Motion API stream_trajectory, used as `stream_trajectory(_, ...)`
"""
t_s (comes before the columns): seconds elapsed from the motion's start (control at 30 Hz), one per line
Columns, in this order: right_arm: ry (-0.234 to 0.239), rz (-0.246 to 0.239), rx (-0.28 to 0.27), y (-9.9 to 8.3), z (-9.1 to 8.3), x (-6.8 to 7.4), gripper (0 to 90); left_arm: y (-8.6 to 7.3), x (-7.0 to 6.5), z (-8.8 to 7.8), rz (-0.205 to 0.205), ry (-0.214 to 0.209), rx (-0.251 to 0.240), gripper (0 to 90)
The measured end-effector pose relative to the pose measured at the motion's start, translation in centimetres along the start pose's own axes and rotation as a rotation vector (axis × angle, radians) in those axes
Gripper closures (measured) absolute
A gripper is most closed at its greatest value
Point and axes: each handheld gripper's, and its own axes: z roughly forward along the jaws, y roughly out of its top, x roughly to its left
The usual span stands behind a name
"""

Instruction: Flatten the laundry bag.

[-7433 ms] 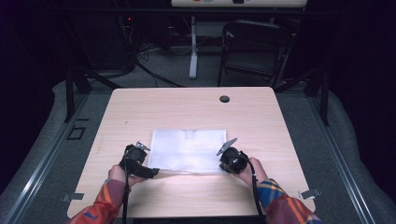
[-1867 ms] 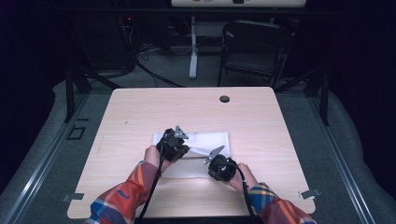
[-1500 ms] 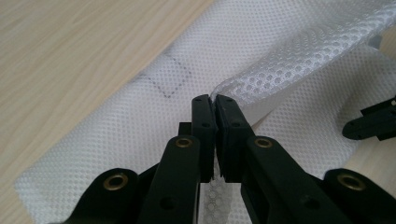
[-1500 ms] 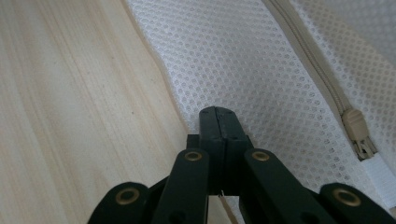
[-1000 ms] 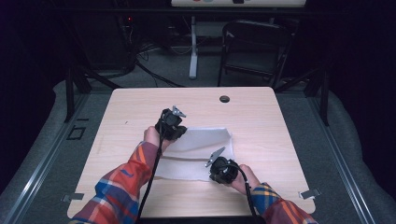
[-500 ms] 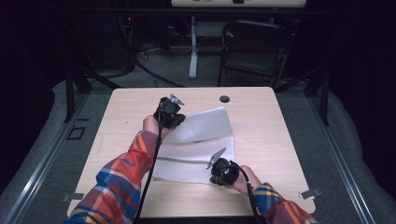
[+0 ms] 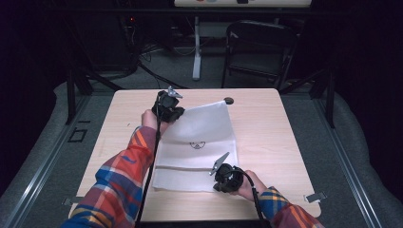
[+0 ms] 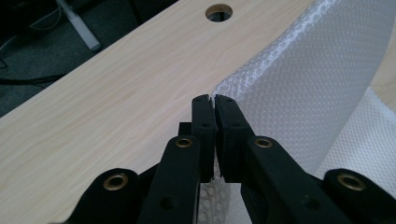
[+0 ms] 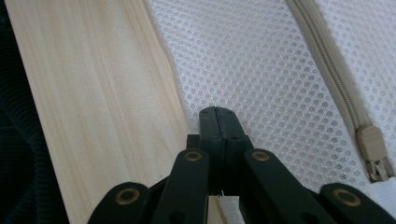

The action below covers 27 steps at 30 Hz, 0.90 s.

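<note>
White mesh bag (image 7: 197, 142) now lifts toward the counter's (image 7: 266, 123) far edge: left tongs (image 7: 168, 108) clamp its corner, right tongs (image 7: 227, 176) pinch its near edge, so unfolding is underway.

We've got a light wood bench (image 7: 266, 142) with a cable hole (image 7: 228, 100), and a folding chair (image 7: 259, 47) behind it.

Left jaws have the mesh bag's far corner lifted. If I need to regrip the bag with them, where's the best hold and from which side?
Probably the same lifted corner of the mesh bag, approached from the table's left side, as the left gripper sits now. That edge stands off the wood, so both jaws can close around it. The right gripper pins the near corner; avoid the zipper.
</note>
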Motion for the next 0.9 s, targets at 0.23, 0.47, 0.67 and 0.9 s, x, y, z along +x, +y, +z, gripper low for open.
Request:
stream_trajectory(0.23, 0.013, 0.010, -0.004, 0.0, 0.0, 0.0, 90.0, 0.9, 0.7, 0.4, -0.008, 0.040, -0.001, 86.7)
stream_trajectory(0.47, 0.021, 0.027, -0.010, -0.1, 0.1, 0.0, 90.0, 1.8, 0.8, 1.8, -0.011, 0.081, 0.012, 86.6)
stream_trajectory(0.67, 0.017, 0.025, -0.008, -0.1, 0.0, -0.1, 90.0, 2.7, 0.3, 3.0, -0.002, 0.112, 0.025, 85.7)
stream_trajectory(0.9, 0.027, 0.033, -0.010, -0.1, 0.0, -0.3, 90.0, 3.3, 0.2, 3.7, 0.006, 0.134, 0.039, 79.4)
